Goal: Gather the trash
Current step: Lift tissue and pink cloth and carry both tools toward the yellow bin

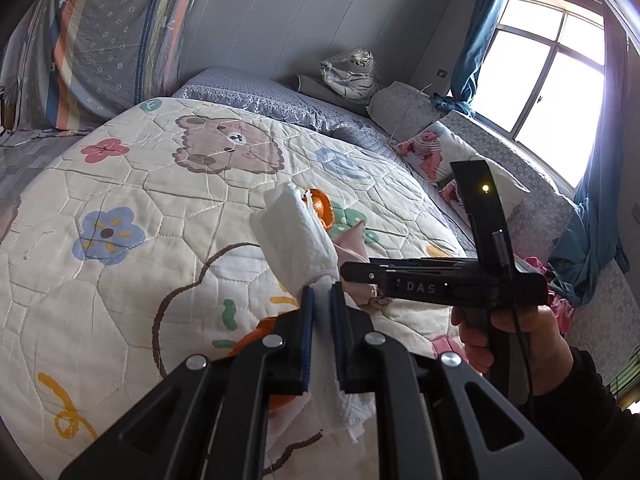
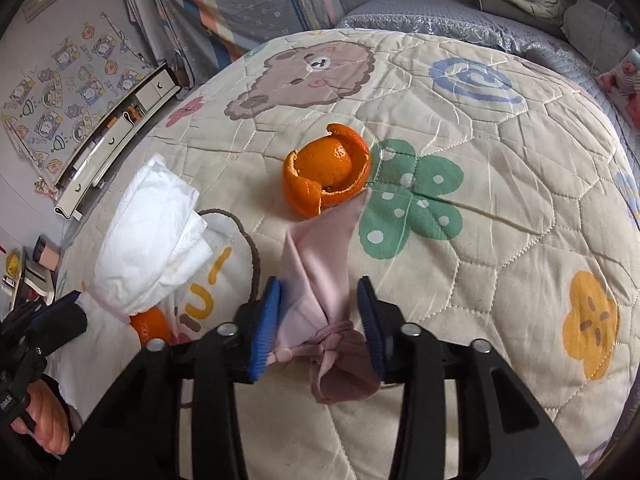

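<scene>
Fingers (image 2: 267, 322) of the right gripper (image 2: 320, 326) stand apart, with a crumpled pink mask (image 2: 320, 264) lying loose between them: the left pad seems to brush the cloth, the right pad is clear of it, so nothing is gripped. On the other side, the left gripper (image 1: 322, 328) is clamped on the neck of a white tissue bundle (image 1: 294, 236), which stands up out of its jaws, clear of the quilt. The pink mask is the nearest piece of trash to the right gripper; its long axis runs straight away from the fingers, from the knotted ear loops at the pad roots up toward an orange peel (image 2: 326, 170) whose edge its far tip touches. That peel, a curled cup with a smaller piece inside, lies directly ahead of the right gripper and well beyond its fingertips. The right hand (image 1: 516, 336) is therefore the nearer one, and free; the left is loaded. A closing move would probably catch the mask across its narrow width, since the fold lies along the fingers' line. 1 more scrap of orange peel (image 2: 150, 326) shows just under the tissue, beside the left gripper. All of it rests on a cream quilt (image 2: 500, 200) printed with a bear, flowers and a green clover, spread over a bed.
</scene>
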`<move>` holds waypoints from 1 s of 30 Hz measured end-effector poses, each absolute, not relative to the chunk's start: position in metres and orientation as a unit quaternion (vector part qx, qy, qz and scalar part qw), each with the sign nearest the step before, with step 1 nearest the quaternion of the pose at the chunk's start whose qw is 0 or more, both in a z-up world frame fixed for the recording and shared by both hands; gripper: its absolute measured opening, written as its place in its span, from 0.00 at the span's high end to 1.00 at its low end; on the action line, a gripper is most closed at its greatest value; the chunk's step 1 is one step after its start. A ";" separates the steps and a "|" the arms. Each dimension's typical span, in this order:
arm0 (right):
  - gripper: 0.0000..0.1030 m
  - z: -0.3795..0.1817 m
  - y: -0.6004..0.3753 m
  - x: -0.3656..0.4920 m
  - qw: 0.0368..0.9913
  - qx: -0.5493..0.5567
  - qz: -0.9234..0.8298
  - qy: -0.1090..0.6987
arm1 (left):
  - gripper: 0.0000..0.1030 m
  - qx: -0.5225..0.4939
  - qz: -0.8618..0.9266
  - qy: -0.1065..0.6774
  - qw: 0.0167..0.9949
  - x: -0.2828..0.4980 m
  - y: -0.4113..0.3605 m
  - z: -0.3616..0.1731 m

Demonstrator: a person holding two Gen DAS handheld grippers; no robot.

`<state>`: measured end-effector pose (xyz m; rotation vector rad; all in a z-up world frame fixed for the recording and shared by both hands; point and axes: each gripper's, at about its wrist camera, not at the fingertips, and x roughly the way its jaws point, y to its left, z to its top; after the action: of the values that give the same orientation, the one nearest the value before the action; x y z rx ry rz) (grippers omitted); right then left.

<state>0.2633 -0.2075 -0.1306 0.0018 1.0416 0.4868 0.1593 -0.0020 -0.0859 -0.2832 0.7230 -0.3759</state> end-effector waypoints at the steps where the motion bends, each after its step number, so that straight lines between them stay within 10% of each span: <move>1: 0.80 -0.129 -0.207 0.262 0.842 -0.002 0.229 0.489 | 0.92 -0.138 -0.182 0.350 0.909 0.159 -0.001 -0.085; 30: 0.83 0.027 -0.435 0.059 0.968 0.093 0.005 0.231 | 0.92 -0.019 -0.377 0.224 0.898 0.111 -0.171 0.024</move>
<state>0.0586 -0.4351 0.0266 0.1887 0.4671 0.0106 0.1110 -0.1707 0.0236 -0.0400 0.4639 -0.7809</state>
